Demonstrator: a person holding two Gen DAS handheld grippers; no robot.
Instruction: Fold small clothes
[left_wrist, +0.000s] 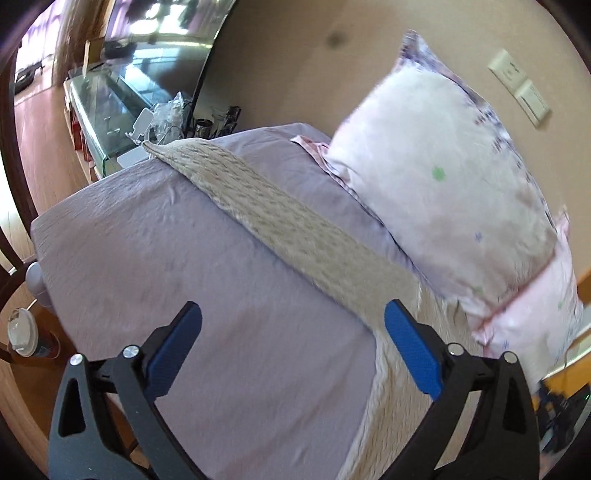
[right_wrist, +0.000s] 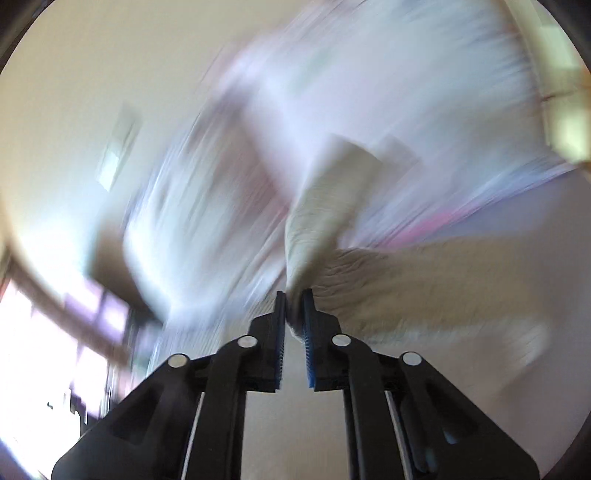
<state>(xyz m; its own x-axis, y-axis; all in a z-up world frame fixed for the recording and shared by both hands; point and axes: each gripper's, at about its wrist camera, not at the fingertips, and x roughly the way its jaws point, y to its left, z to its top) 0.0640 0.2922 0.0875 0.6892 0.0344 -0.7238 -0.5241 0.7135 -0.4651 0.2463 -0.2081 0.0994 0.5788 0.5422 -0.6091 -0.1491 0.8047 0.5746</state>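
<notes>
A beige knitted garment lies stretched in a long band across a lilac bed sheet, running from the bed's far corner down past my left gripper. My left gripper is open and empty, hovering above the sheet, with its right finger over the garment's near part. In the right wrist view, which is heavily blurred, my right gripper is shut on a fold of the same beige garment, which rises from the jaws and spreads to the right.
Two floral pillows lean against the wall at the bed's right. A glass-topped cabinet with small items stands beyond the bed's far corner. A lidded cup stands on a wooden surface at lower left.
</notes>
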